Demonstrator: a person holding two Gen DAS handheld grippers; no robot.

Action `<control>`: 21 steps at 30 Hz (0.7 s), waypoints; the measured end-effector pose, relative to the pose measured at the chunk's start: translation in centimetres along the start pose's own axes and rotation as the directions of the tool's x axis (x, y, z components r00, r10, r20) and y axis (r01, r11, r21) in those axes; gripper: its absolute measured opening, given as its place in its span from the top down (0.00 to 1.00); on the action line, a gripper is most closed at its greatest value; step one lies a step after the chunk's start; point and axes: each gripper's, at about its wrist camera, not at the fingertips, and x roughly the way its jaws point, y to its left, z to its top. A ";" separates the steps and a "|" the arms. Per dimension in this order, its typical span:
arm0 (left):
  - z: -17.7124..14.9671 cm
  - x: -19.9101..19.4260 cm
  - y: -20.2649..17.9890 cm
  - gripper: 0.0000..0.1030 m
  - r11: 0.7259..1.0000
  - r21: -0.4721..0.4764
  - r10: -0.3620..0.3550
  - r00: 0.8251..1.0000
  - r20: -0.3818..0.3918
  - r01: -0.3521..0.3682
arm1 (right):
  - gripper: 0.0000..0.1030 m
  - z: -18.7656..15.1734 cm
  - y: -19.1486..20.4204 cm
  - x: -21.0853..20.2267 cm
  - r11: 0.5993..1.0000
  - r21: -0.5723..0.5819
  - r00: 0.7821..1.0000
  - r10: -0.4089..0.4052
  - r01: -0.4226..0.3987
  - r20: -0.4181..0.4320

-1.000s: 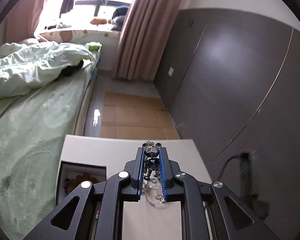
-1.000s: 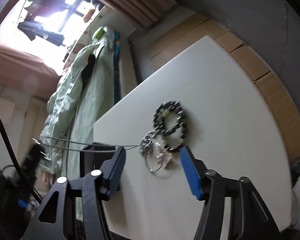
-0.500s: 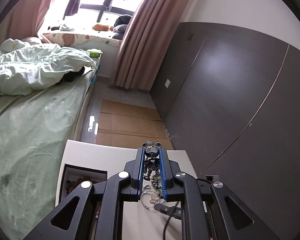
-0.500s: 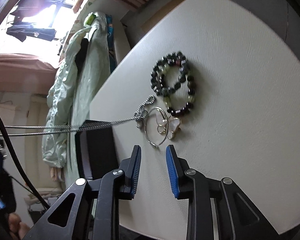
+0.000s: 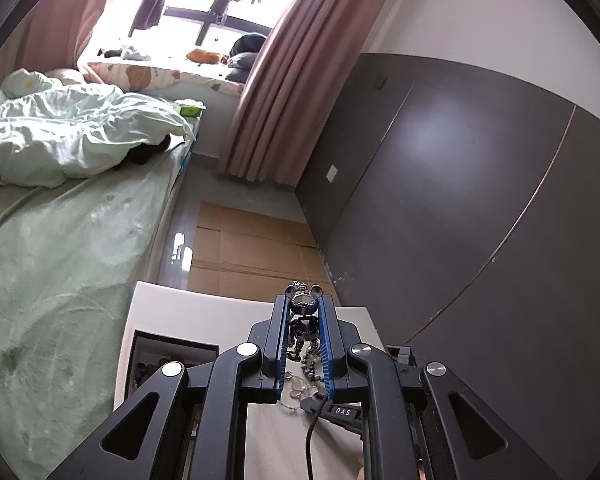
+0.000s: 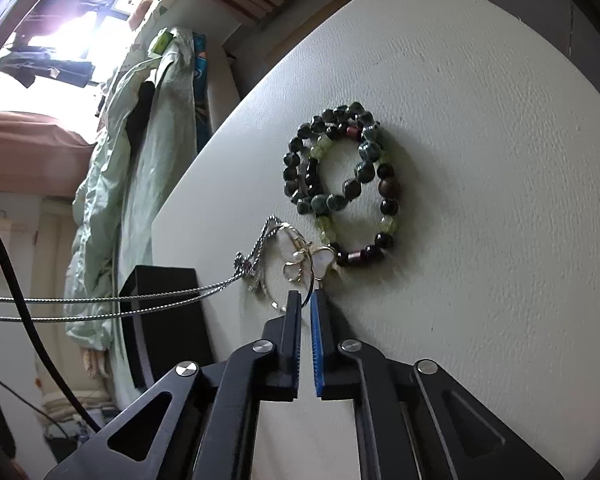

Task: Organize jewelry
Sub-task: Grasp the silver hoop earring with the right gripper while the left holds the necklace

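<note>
Beaded bracelets [image 6: 342,178] are lying on the table [image 6: 480,240], butterfly ring [image 6: 300,264] sitting just before them (touching, it seems); chain [image 6: 140,304] is trailing left over the open box [image 6: 164,320] at the table's left edge.

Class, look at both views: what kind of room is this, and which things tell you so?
Most likely a bedroom: a bed with a rumpled pale green duvet, pink curtains at a window, and a dark wardrobe-like wall.
</note>
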 end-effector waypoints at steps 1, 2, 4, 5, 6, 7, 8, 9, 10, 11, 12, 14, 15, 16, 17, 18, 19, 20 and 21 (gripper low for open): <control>0.1 -0.2 -0.1 0.86 1.000 0.003 -0.001 1.000 0.005 0.001 | 0.96 0.0 0.0 0.0 1.000 0.003 1.000 -0.001 0.001 0.005; 0.2 -0.5 -0.3 0.86 1.000 0.007 -0.001 1.000 0.010 0.001 | 0.97 0.0 0.0 -0.1 1.000 0.004 1.000 0.001 -0.001 0.009; 0.4 -0.9 -0.6 0.86 1.000 0.019 -0.002 1.000 0.018 0.002 | 0.98 0.0 0.4 -0.6 1.000 -0.003 0.999 0.031 -0.031 0.019; 0.6 -1.2 -0.9 0.86 1.000 0.027 -0.003 1.000 0.024 0.003 | 0.98 0.0 0.9 -1.0 0.998 -0.016 0.998 0.055 -0.054 0.026; 0.8 -1.4 -1.1 0.86 0.999 0.033 -0.004 1.000 0.029 0.003 | 0.98 0.0 1.2 -1.3 0.998 -0.026 0.997 0.065 -0.064 0.032; 1.0 -1.7 -1.3 0.86 0.999 0.039 -0.003 0.999 0.034 0.002 | 0.98 -0.1 1.8 -1.8 0.996 -0.043 0.996 0.079 -0.077 0.043; 1.2 -1.8 -1.5 0.86 0.999 0.045 -0.001 0.999 0.039 -0.001 | 0.98 -0.1 2.2 -2.1 0.995 -0.057 0.995 0.089 -0.086 0.052; 1.4 -2.1 -1.8 0.86 0.998 0.055 0.003 0.999 0.046 -0.006 | 0.98 -0.3 2.7 -2.6 0.993 -0.076 0.993 0.098 -0.093 0.062; 1.6 -2.3 -2.0 0.86 0.998 0.061 0.005 0.999 0.050 -0.008 | 0.98 -0.3 2.8 -2.8 0.992 -0.082 0.993 0.099 -0.094 0.063; 1.8 -2.6 -2.2 0.86 0.998 0.066 0.008 0.998 0.057 -0.011 | 0.98 -0.4 2.9 -2.7 0.992 -0.085 0.994 0.094 -0.089 0.055; 2.0 -2.7 -2.4 0.86 0.998 0.069 0.010 0.998 0.061 -0.014 | 0.98 -0.4 2.9 -2.3 0.993 -0.095 0.997 0.069 -0.065 0.035; 2.2 -3.0 -2.7 0.86 0.997 0.073 0.012 0.998 0.066 -0.017 | 0.98 -0.3 2.8 -1.6 0.995 -0.098 1.000 0.001 -0.001 0.006; 2.3 -3.1 -2.8 0.86 0.997 0.075 0.014 0.998 0.067 -0.019 | 0.98 -0.3 2.6 -1.6 0.995 -0.095 1.000 -0.010 0.010 0.000; 2.5 -3.1 -2.9 0.86 0.997 0.077 0.015 0.998 0.068 -0.020 | 0.98 -0.3 2.7 -1.4 0.994 -0.105 0.999 -0.033 0.032 -0.007; 2.7 -3.3 -3.1 0.86 0.996 0.081 0.016 0.997 0.070 -0.022 | 0.96 -0.1 2.8 -1.4 0.991 -0.119 0.998 -0.056 0.054 -0.008; 2.9 -3.5 -3.2 0.86 0.996 0.084 0.017 0.997 0.074 -0.024 | 0.90 -0.1 2.8 -1.4 0.990 -0.123 0.998 -0.063 0.062 -0.006; 3.0 -3.7 -3.4 0.86 0.996 0.088 0.018 0.997 0.077 -0.025 | 0.86 -0.1 2.7 -1.4 0.989 -0.127 0.997 -0.071 0.070 -0.004; 3.2 -4.0 -3.6 0.86 0.995 0.094 0.020 0.996 0.082 -0.028 | 0.76 -0.1 2.6 -1.3 0.989 -0.127 0.997 -0.077 0.076 -0.006; 3.4 -4.3 -3.8 0.86 0.995 0.100 0.021 0.996 0.087 -0.030 | 0.71 -0.1 2.5 -1.1 0.989 -0.126 0.996 -0.083 0.081 -0.011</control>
